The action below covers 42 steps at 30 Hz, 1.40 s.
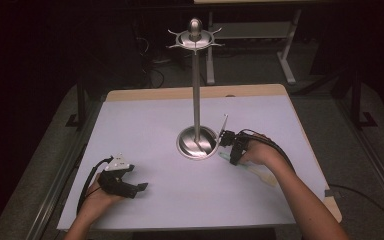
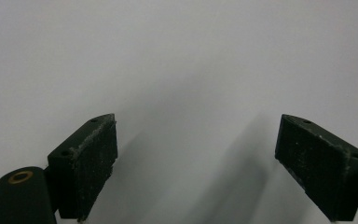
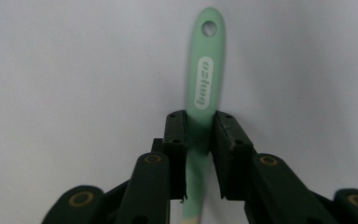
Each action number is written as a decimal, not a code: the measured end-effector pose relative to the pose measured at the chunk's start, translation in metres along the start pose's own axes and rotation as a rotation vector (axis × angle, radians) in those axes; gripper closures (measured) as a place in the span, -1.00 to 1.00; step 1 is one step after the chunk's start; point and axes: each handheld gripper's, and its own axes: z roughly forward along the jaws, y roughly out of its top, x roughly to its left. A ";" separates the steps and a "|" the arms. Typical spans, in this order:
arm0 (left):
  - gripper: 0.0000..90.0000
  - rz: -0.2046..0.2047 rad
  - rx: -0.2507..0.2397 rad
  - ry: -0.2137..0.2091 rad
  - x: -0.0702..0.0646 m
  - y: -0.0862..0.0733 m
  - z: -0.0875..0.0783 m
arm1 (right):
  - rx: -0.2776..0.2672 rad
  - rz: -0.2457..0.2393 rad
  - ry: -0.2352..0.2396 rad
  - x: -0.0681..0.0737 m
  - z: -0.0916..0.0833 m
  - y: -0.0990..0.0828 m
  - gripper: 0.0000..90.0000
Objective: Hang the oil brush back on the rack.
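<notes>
Green-handled utensil (image 3: pixel 205 79) lies flat on the worktop (image 1: pixel 150 130), just right of the hanging stand's base (image 1: pixel 197 142) — hole in the handle end suggests it's meant for a stand hook. Right hand-held gripper (image 3: pixel 200 135) is clamped on the handle, low, forearm angled in from bottom right. Left hand-held gripper (image 2: pixel 196 158) rests near the front-left, jaws wide apart, empty — idle.

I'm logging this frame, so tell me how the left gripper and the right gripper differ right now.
The left gripper is open with nothing but white table between its jaws; the right gripper is shut on the green utensil handle. The left gripper sits far from the metal stand; the right gripper is close beside its base. Both have black jaws and are hand-held.
</notes>
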 end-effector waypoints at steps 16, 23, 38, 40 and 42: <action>-0.72 0.001 0.000 0.003 0.000 0.000 0.000 | -0.129 0.064 0.036 -0.007 -0.011 -0.018 0.74; -0.72 -0.001 -0.001 0.001 0.000 0.000 0.000 | -0.300 0.091 0.044 -0.013 -0.033 -0.039 0.73; -0.72 0.003 -0.008 0.004 0.000 0.001 -0.001 | -0.673 0.179 0.063 -0.013 -0.067 -0.086 0.73; -0.72 -0.005 -0.014 0.004 0.000 0.000 -0.001 | -0.712 0.181 0.061 -0.013 -0.070 -0.090 0.73; -0.72 -0.001 -0.010 0.003 0.000 0.001 -0.002 | -0.767 0.186 0.068 -0.014 -0.071 -0.094 0.73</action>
